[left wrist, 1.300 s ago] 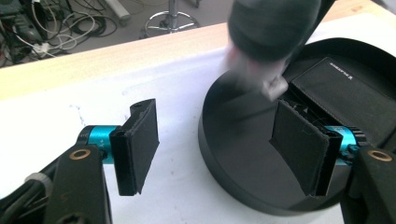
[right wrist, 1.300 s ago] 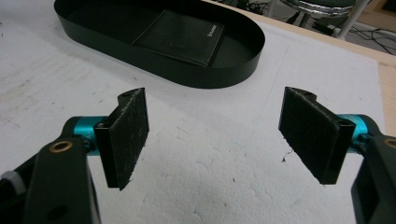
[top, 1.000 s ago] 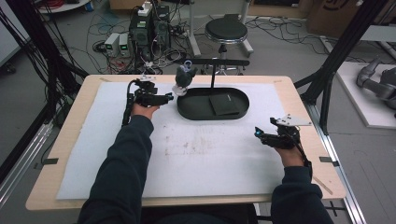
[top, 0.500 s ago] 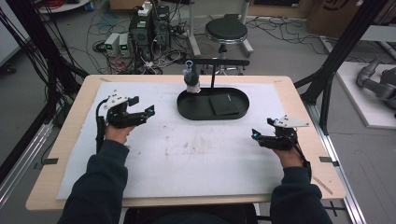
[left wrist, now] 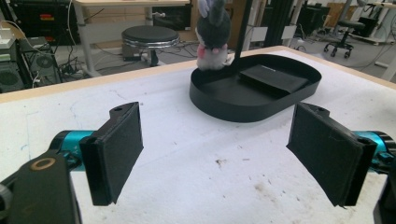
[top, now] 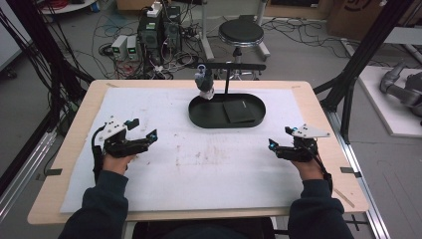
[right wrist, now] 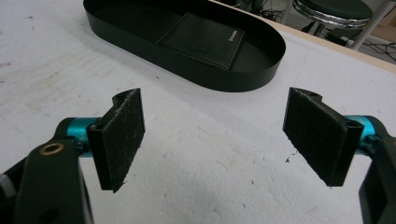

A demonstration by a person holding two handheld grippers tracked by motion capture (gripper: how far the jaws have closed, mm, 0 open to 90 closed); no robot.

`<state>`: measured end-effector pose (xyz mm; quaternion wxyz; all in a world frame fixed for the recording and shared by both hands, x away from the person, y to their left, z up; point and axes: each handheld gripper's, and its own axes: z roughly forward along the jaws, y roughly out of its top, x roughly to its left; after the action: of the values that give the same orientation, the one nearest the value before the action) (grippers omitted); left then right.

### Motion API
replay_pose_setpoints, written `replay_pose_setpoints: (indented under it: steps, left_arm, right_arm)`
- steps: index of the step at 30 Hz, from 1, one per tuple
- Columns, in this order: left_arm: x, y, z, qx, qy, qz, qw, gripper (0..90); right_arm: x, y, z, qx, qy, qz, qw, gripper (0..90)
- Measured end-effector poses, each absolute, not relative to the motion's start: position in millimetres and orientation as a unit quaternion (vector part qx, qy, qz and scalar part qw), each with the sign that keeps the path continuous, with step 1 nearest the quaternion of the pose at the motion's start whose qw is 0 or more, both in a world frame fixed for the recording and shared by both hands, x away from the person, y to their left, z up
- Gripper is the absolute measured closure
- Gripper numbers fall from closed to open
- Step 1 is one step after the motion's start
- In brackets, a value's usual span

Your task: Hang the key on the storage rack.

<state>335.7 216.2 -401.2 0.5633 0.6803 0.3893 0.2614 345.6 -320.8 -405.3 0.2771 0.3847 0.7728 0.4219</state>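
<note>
A small grey and white plush toy [top: 203, 82] hangs by the left end of a black stand's bar [top: 234, 66], over the left end of a black oval tray [top: 226, 125]. A black wallet [top: 240, 110] lies flat in the tray. My left gripper [top: 145, 128] rests low over the white mat at the table's left, well away from the tray; its jaws have just been opening and nothing is between them. In the left gripper view the plush toy [left wrist: 212, 32] and tray [left wrist: 254, 109] lie beyond the gripper [left wrist: 219, 149]. At the table's right, my right gripper [top: 278, 138] stands open and holds nothing.
A white mat [top: 209, 169] covers most of the wooden table. Behind the table stand a round stool [top: 241, 34], computer boxes [top: 159, 30] and loose cables on the floor. Black frame posts [top: 348, 94] rise at the table's right.
My left hand has drawn back from the plush toy at the stand to the table's left front, its jaws now wider. The toy stays hanging at the stand. The right hand has kept still.
</note>
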Motion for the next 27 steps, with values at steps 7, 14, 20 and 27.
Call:
replay_pose_setpoints:
  steps: [7,14,20,27]
  left_arm:
    - [327.9,218.3,-398.0,0.672,0.388,0.274,0.568,17.5]
    - [326.4,228.5,-401.4,0.664,0.404,0.282,0.562,17.6]
    - [328.7,230.9,-404.6,0.664,0.414,0.286,0.553,17.7]
    - [331.1,231.3,-407.0,0.666,0.416,0.285,0.55,17.8]
  right_arm:
    - [342.6,-319.9,-404.0,0.385,0.774,0.414,0.284,21.3]
    - [341.2,-315.6,-402.4,0.388,0.772,0.412,0.289,21.3]
    - [341.2,-314.3,-403.7,0.388,0.775,0.408,0.286,21.3]
    - [342.9,-316.7,-406.5,0.392,0.775,0.406,0.283,21.3]
